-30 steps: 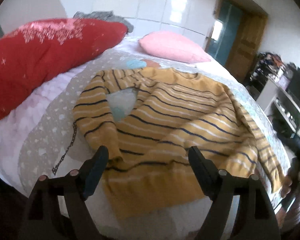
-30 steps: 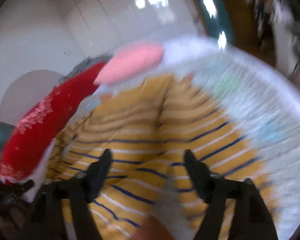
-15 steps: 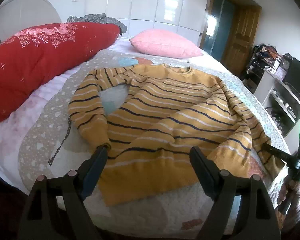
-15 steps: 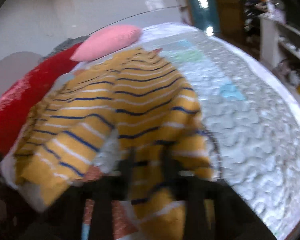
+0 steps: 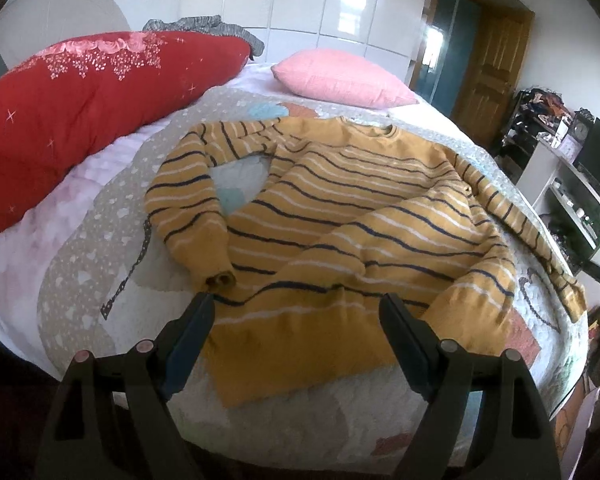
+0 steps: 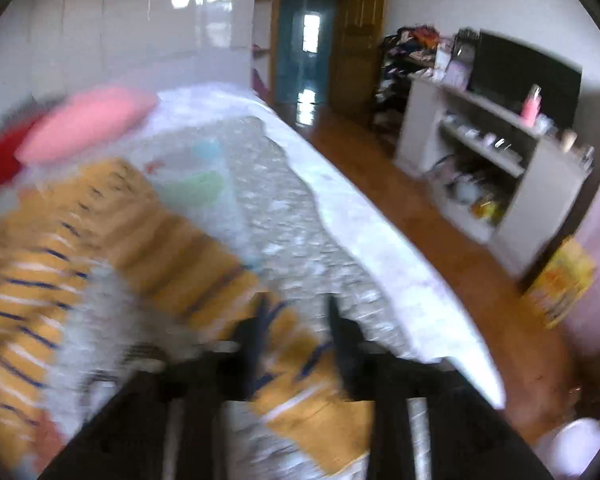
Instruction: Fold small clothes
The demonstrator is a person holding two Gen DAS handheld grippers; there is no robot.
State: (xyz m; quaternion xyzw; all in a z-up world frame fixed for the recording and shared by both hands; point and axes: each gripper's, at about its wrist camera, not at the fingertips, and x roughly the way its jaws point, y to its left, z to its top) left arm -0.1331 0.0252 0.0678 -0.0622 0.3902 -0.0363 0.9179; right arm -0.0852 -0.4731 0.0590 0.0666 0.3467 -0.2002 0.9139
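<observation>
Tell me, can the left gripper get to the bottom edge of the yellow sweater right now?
Probably yes. The left gripper is open, holds nothing, and hangs just above the sweater near its bottom edge. Nothing lies between them on the bed, so the way looks free.

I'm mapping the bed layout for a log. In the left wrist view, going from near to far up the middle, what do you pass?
left gripper → yellow striped sweater → pink pillow → white glossy wall
</observation>
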